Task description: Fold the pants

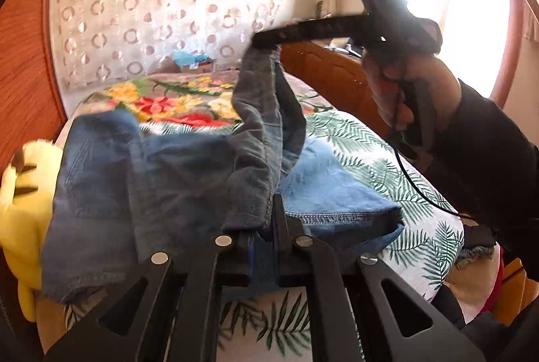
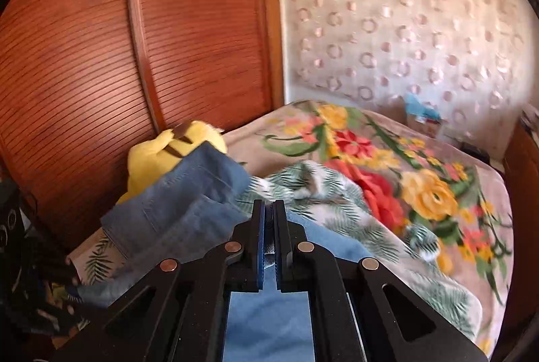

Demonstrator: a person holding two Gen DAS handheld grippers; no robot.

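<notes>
On leaf-print bed (image 1: 370, 156) | soft denim pants (image 1: 141, 180) | both grippers' fingers (image 1: 279, 210) (image 2: 259, 227) pinch hems

The pants (image 1: 161, 180) are soft blue denim, matt, with pale stitched seams and a paler, washed inner face. Both the left gripper (image 1: 269, 227) and the right gripper (image 2: 268, 227) look like matt black plastic with small shiny metal pins at the joints; the right one has ribbed blue pads (image 2: 261, 244). The wardrobe (image 2: 101, 58) is reddish wood, finely ribbed and slightly glossy. The blanket (image 2: 421, 186) is fuzzy flowered cloth, the sheet (image 1: 370, 173) smooth leaf-print cloth, the yellow toy (image 1: 23, 200) plush
</notes>
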